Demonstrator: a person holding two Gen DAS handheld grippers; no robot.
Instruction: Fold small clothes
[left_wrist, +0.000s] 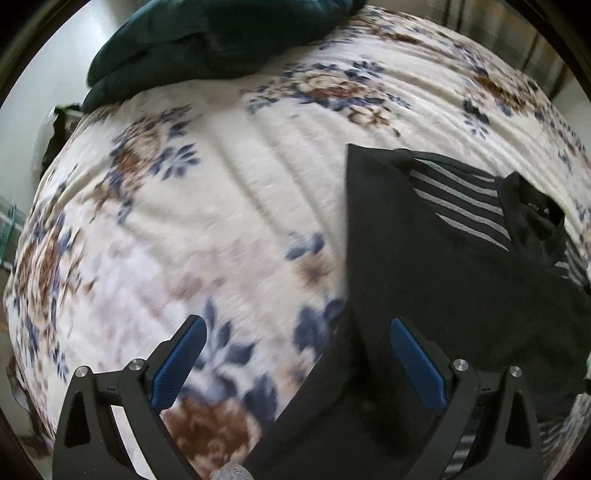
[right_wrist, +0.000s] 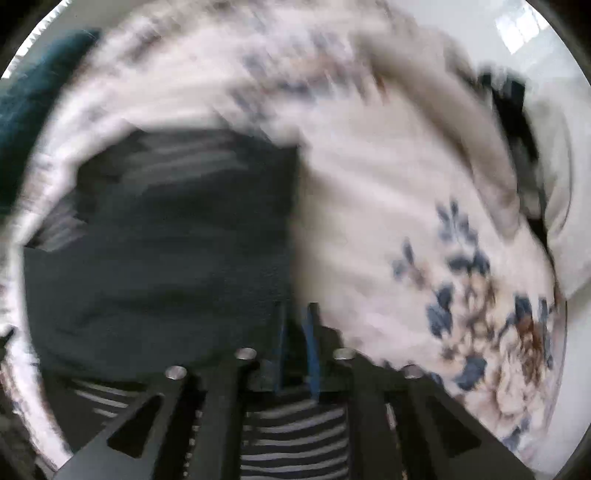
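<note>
Black cloth with grey stripes fills the right half of my left wrist view: the garment (left_wrist: 443, 266) lies on the flowered bedspread (left_wrist: 221, 206), one dark flap turned over so a striped panel shows beyond it. My left gripper (left_wrist: 299, 360) hangs over the garment's left edge with its blue-padded fingers (left_wrist: 181, 363) spread wide apart and nothing between them; the right finger sits over the dark cloth, the left over the bedspread. A dark green blanket (left_wrist: 207, 37) is bunched at the far end of the bed.

My right wrist view is badly blurred. I can make out the right gripper (right_wrist: 297, 350) with its fingers drawn close together at the garment's (right_wrist: 166, 243) right edge, and striped fabric shows just below them, so it looks clamped on the garment. White flowered bedspread (right_wrist: 406, 221) spreads to the right.
</note>
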